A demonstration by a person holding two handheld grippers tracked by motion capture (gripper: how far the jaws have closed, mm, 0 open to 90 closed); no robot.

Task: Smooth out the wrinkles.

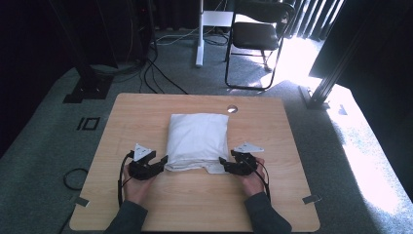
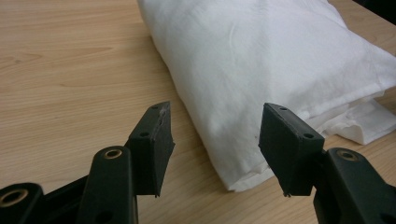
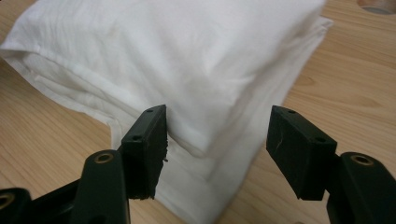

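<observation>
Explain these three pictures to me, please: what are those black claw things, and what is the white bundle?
A person sits at a wooden table holding a two-jaw clamp in each hand: the left gripper and the right gripper. One picture looks down from above. The other two come from small cameras riding on the grippers, looking along their black jaws. On the table lies a white pillow in its case. Both grippers stand open at its near corners, the left and the right. Nothing is gripped.
</observation>
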